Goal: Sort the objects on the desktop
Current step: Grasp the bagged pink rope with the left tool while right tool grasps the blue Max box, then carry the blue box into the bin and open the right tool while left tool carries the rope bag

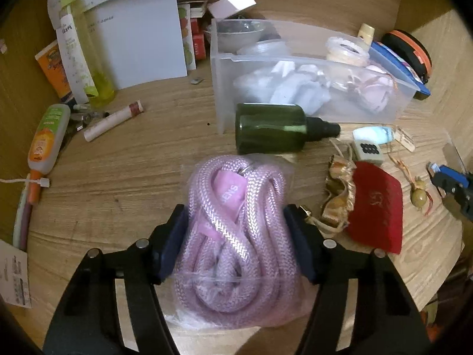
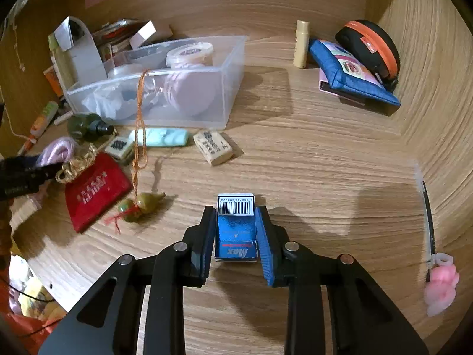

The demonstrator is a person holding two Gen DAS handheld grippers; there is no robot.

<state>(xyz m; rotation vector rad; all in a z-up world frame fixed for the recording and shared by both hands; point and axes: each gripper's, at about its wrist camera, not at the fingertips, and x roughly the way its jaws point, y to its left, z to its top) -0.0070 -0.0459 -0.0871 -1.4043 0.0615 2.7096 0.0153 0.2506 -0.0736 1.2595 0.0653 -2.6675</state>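
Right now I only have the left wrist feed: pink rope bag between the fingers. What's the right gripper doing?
Observer: The right gripper is closed on a small blue Max staple box, barcode end pointing away from the camera.
Operator: Is the box off the desk?
Observer: Cannot tell; it sits low over bare wooden desk, well clear of the clutter.
Operator: Anything to its right I can't see?
Observer: Yes, a pink rubbery figure by the right wall, at the end of a thin stick.
Operator: And behind the clear plastic bin?
Observer: On its right, a cream tube stands upright beside a blue pouch.
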